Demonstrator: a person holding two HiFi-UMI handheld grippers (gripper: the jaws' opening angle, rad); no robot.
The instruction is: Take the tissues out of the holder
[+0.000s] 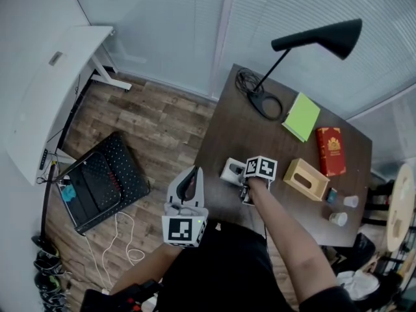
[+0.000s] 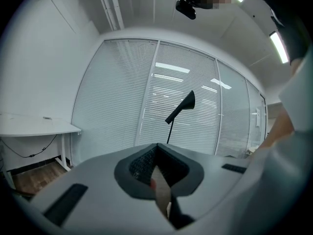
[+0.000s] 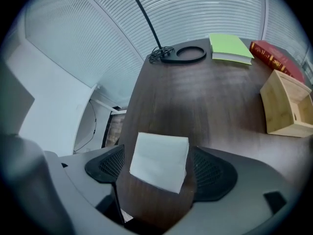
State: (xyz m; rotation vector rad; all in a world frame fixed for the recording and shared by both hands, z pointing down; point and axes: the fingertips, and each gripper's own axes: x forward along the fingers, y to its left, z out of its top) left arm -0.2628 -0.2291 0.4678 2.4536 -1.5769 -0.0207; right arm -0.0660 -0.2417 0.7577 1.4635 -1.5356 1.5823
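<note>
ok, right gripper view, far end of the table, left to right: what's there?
lamp base → green notebook → red book. The wooden holder overlaps the book's span, so it is left out.

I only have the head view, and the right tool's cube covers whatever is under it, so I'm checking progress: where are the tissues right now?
Observer: The right gripper view shows a white stack of tissues between the jaws of the right tool, apparently resting on the table.
Operator: Is it clamped?
Observer: It looks not. The jaws stand apart, and a thin strip of table shows on each side of the stack.
Operator: And the left tool?
Observer: In the left gripper view the jaws of the left tool are together, with nothing between them.
</note>
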